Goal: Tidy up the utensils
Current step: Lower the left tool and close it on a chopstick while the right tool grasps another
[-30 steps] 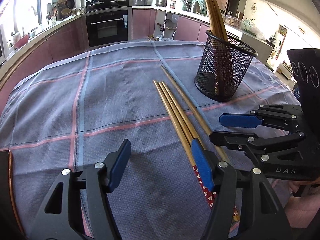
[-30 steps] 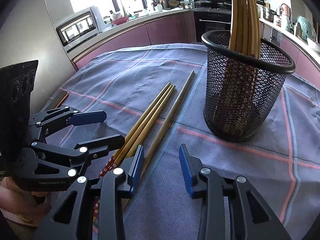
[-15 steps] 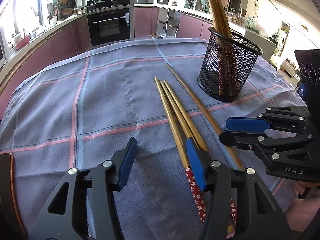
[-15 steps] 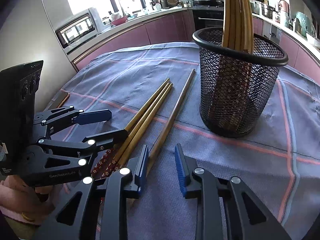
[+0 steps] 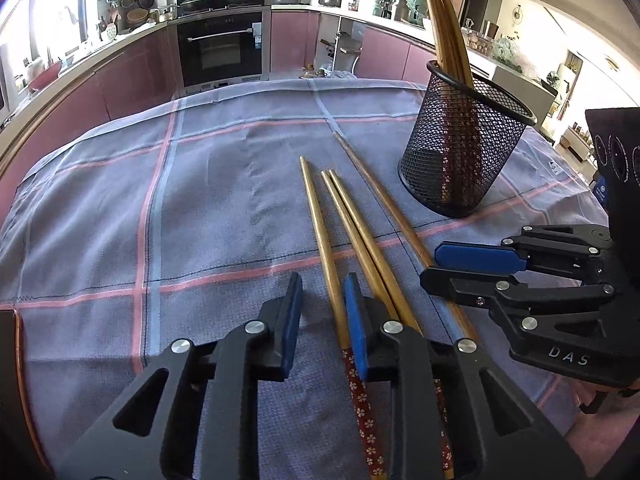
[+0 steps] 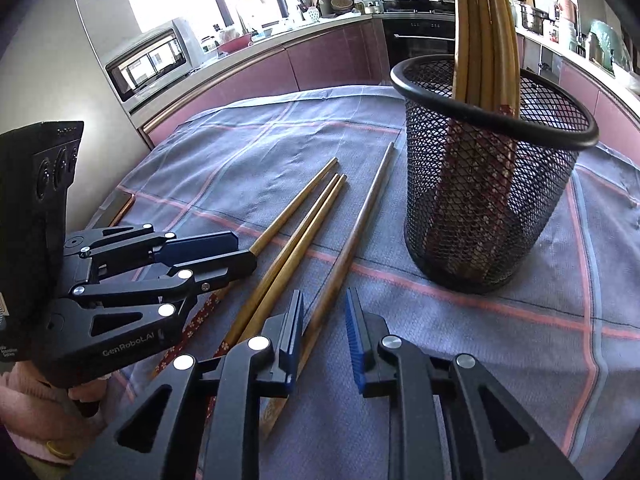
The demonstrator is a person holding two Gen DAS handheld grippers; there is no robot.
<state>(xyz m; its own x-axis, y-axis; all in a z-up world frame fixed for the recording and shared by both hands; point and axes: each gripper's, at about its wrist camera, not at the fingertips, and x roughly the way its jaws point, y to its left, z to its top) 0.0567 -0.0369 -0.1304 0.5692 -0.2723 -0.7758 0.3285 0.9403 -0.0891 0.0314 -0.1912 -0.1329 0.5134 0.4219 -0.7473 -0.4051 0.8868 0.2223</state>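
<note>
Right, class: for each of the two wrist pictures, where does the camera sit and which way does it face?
Left wrist: on the left gripper, facing down-forward toward the mesh holder; its jaws, just closing, straddle the leftmost chopstick unpinched; right gripper at right.
Right wrist: on the right gripper, facing likewise; its jaws, just closing, straddle the rightmost chopstick unpinched; left gripper and a hand at left.
Shared: four loose chopsticks, holder, tablecloth.
</note>
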